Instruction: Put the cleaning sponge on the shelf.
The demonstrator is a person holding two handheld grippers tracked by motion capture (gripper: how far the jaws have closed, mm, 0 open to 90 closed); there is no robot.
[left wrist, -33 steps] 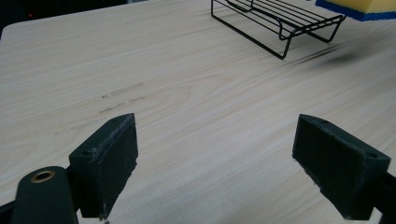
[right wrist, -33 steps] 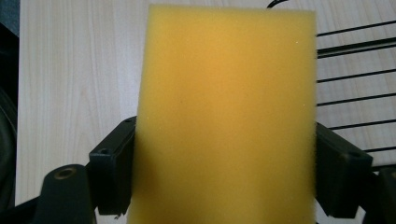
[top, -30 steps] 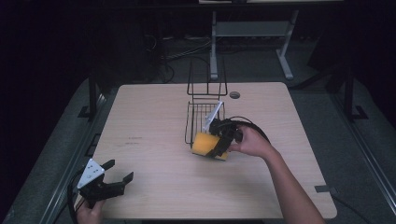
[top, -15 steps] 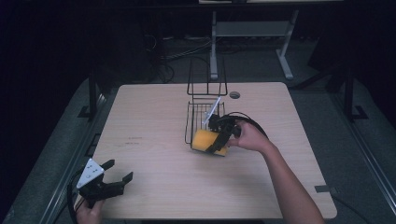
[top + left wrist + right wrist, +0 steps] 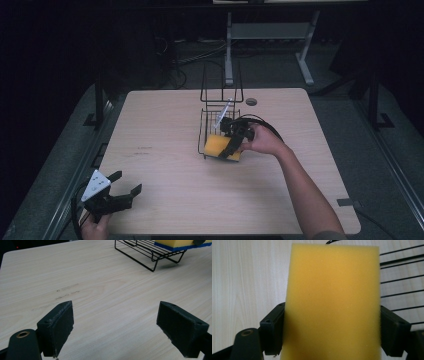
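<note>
Your right gripper (image 5: 231,145) clamps the yellow sponge (image 5: 220,146) over the wire rack (image 5: 212,120) at frame centre, release apparently remaining; your left gripper (image 5: 122,191) idles agape, lower left.

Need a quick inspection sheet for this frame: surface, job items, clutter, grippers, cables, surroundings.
Surface: light wood table, faint dark scuff marks left of centre, otherwise bare.
Job's things: yellow sponge with a blue underside, over the near end of the black wire rack; the rack has a tall upright section at its far end.
Clutter: nothing seen.
Grippers: right gripper shut on the sponge, jaws pressed against both of its sides; left gripper open and holding nothing, at the near left corner of the table.
Cables: black cable loops behind the right hand; more cables lie on the floor beyond the table.
Surroundings: dark room, grey metal stand behind the table.
</note>
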